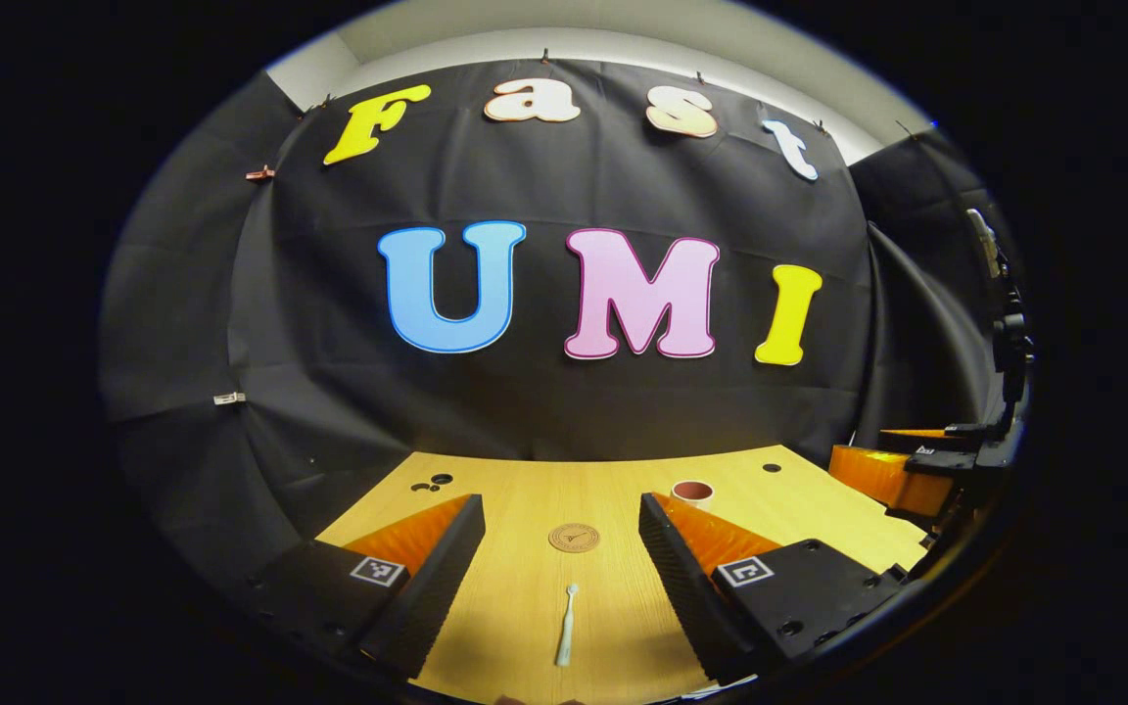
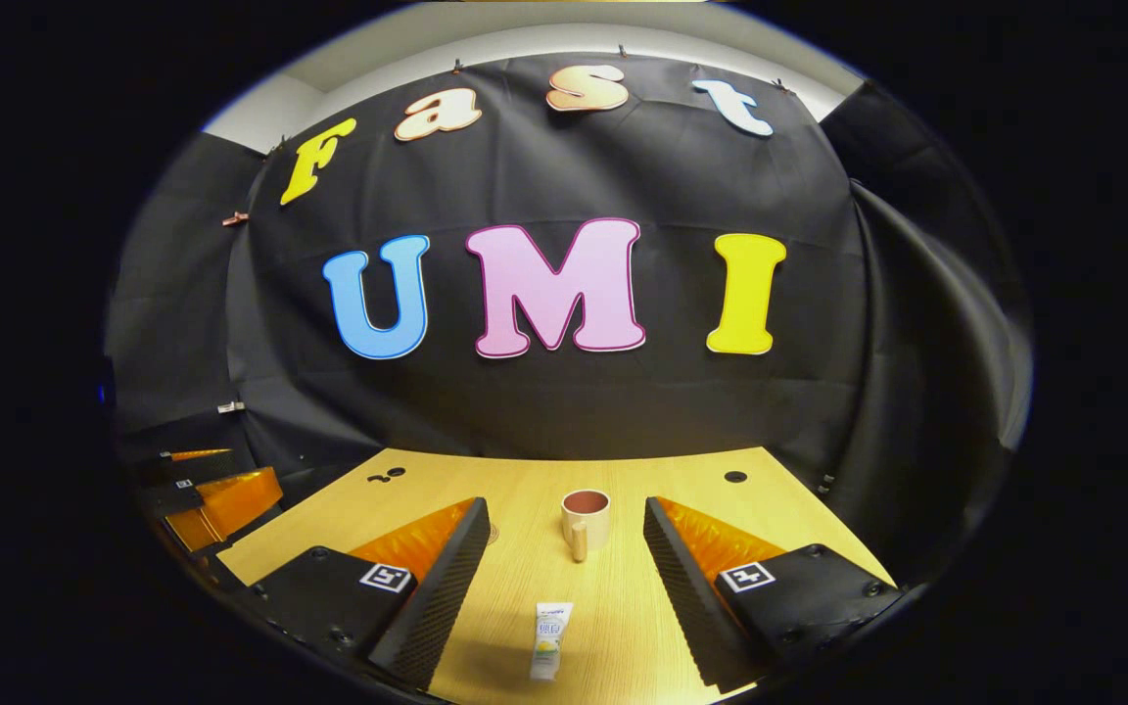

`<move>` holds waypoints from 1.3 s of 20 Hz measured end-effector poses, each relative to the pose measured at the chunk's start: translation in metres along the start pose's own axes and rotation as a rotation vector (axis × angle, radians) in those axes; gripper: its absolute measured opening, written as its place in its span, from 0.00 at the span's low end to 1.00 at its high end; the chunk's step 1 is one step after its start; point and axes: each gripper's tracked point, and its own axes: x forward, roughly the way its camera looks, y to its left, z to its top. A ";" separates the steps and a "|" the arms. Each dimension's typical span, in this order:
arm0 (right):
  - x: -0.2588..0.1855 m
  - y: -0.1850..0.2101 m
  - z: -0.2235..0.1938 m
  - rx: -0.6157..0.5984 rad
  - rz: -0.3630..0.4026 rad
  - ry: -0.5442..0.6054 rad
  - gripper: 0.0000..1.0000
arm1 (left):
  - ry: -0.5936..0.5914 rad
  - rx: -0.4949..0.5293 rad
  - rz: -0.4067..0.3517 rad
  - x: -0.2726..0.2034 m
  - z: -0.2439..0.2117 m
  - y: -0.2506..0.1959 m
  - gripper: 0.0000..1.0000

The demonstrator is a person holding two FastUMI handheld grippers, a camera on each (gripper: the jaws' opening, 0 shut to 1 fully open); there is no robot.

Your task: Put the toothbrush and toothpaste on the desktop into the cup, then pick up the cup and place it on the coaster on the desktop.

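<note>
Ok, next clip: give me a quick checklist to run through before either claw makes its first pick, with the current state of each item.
1. Left claw open, nothing held: ok.
2. Toothbrush lies flat on the desktop between the left claw's fingers: ok.
3. Right claw open, nothing held: ok.
4. Toothpaste lies flat between the right claw's fingers: ok.
5. Cup upright, mouth open: ok; whether it is empty: cannot tell.
6. Coaster bare: ok.

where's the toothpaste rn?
In the right gripper view, the toothpaste lies flat on the desk, between that gripper's open fingers and nearer than the cup.
</note>
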 end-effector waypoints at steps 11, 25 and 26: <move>0.013 -0.003 -0.019 0.017 -0.007 0.070 0.97 | 0.023 0.009 -0.006 0.010 -0.009 0.001 1.00; 0.057 0.011 -0.079 0.038 0.024 0.276 1.00 | 0.105 -0.017 0.088 0.027 -0.040 0.035 1.00; 0.060 0.013 -0.088 0.039 0.032 0.303 1.00 | 0.114 -0.020 0.099 0.027 -0.042 0.038 1.00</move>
